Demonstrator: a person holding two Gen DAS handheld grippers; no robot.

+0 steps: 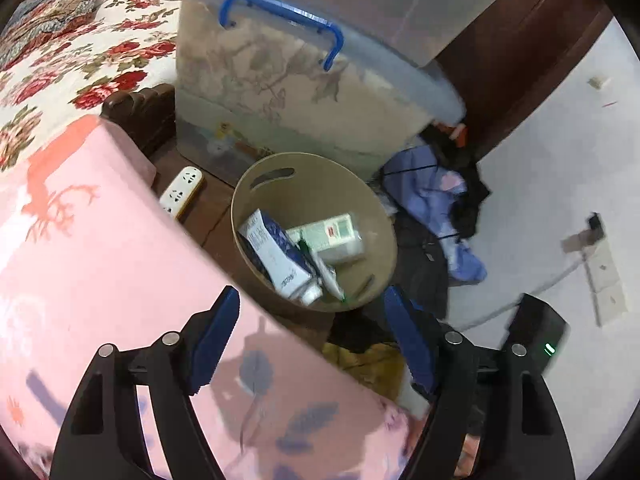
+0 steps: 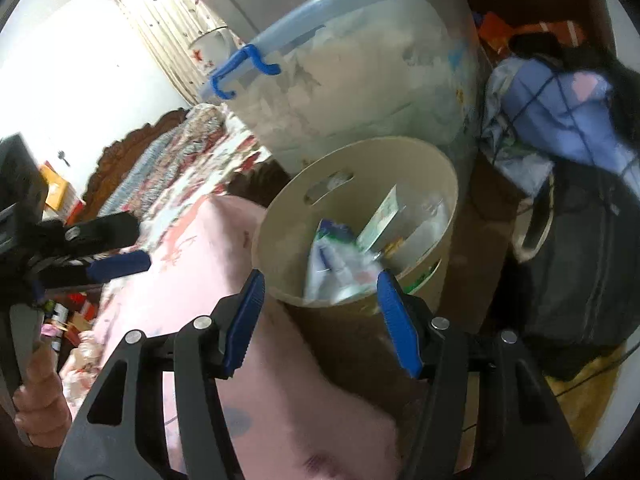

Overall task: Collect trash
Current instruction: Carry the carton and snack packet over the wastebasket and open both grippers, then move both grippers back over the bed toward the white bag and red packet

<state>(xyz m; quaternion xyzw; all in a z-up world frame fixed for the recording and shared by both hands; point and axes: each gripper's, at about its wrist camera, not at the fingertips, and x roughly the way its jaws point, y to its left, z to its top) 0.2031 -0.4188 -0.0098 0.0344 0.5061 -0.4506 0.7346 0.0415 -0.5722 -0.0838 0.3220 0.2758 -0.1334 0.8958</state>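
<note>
A tan round waste bin [image 1: 372, 208] stands on the floor beside the bed and holds a blue-and-white carton [image 1: 276, 252], a white box [image 1: 336, 236] and other wrappers. It also shows in the right wrist view [image 2: 440, 184], full of packets. My left gripper [image 1: 312, 320] is open and empty, above the bin's near rim. My right gripper [image 2: 320, 300] is open and empty, close over the bin's near rim. The left gripper [image 2: 104, 248] shows at the left of the right wrist view.
A pink blanket [image 1: 100, 260] covers the bed edge at the left. A large clear storage box with blue handle [image 1: 280, 92] stands behind the bin. A white power strip [image 1: 182, 190] lies on the floor. Clothes and a dark bag [image 1: 432, 208] lie to the right.
</note>
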